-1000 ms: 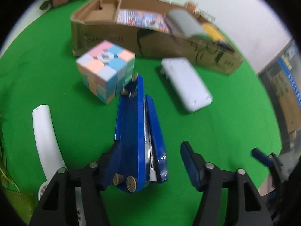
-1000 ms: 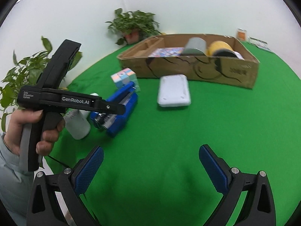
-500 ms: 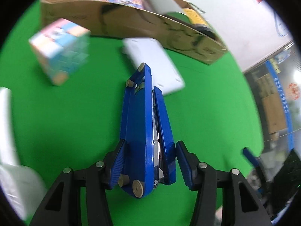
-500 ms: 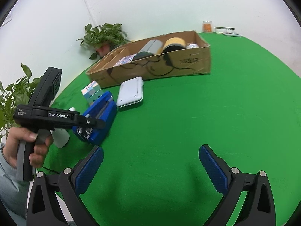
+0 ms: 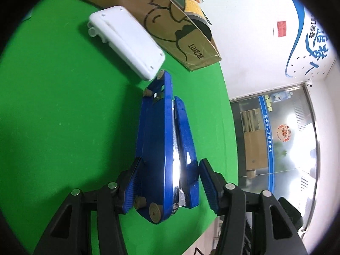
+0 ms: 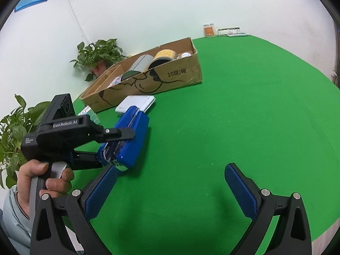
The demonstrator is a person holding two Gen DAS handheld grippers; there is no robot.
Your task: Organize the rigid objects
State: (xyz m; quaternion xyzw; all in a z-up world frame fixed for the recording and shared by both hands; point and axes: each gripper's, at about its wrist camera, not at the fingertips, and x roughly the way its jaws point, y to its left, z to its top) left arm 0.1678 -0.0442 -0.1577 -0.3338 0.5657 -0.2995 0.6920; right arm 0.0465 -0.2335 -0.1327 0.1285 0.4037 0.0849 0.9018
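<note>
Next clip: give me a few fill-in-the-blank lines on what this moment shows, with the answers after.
1. The stapler is ____ in colour.
2. The right tongs stand open and hold ____.
3. The yellow roll lies inside the cardboard ____.
4. The cloth beneath the objects is ____.
Missing words: blue; nothing; box; green.
</note>
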